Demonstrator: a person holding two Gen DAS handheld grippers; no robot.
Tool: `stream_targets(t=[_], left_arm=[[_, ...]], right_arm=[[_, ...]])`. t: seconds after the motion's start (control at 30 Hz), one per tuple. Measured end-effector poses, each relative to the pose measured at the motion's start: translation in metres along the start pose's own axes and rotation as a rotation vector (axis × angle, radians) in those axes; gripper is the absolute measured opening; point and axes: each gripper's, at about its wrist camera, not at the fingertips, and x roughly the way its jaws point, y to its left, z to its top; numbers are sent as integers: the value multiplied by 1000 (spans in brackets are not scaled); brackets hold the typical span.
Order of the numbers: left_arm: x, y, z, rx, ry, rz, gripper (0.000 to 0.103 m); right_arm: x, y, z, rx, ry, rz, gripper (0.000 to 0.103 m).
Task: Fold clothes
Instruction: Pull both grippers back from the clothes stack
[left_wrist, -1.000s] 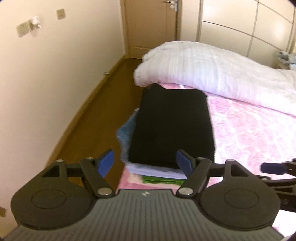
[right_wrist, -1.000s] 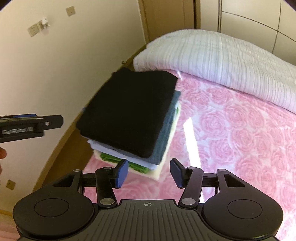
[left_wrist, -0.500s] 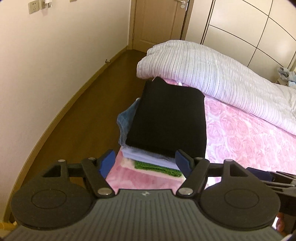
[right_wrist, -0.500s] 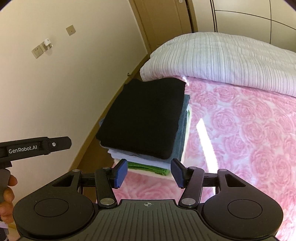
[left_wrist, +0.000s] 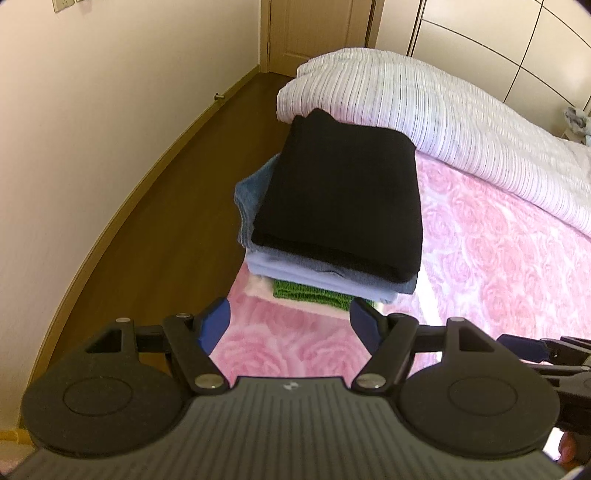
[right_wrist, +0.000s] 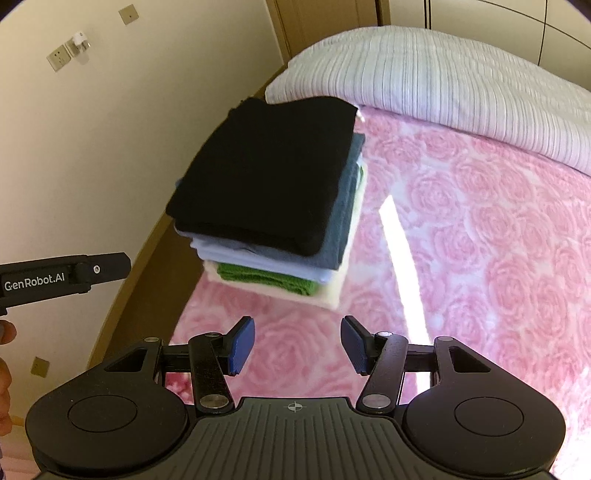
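A stack of folded clothes sits at the bed's corner, topped by a folded black garment (left_wrist: 343, 199) (right_wrist: 266, 173). Under it lie a blue-grey piece (left_wrist: 247, 199) (right_wrist: 341, 221), a pale blue one (left_wrist: 295, 271), a green knit (left_wrist: 310, 293) (right_wrist: 266, 280) and a cream layer (right_wrist: 332, 291). My left gripper (left_wrist: 290, 325) hovers open just short of the stack, nothing between its blue pads. My right gripper (right_wrist: 297, 345) is open too, a little back from the stack. The left gripper's body (right_wrist: 62, 278) shows at the left edge of the right wrist view.
The pink rose-patterned bedspread (right_wrist: 480, 266) stretches to the right. A rolled white striped duvet (left_wrist: 424, 99) (right_wrist: 443, 81) lies behind the stack. Wooden floor (left_wrist: 166, 206) and a cream wall (left_wrist: 74, 129) run along the left; a door (left_wrist: 314, 33) stands at the far end.
Both grippers have drawn back and risen from the stack, so more pink bedspread shows in front of it. The stack itself has not moved, and both stay open.
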Motion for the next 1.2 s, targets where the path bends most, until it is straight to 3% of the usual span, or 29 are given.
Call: stream_targets(t=[0.5, 1.2], left_arm=[[-2, -54, -6, 13, -9, 32, 68], [-28, -176, -31, -143, -33, 143, 68]], right_arm=[[-15, -39, 6, -30, 28, -17, 56], [-42, -135, 32, -214, 81, 57, 56]])
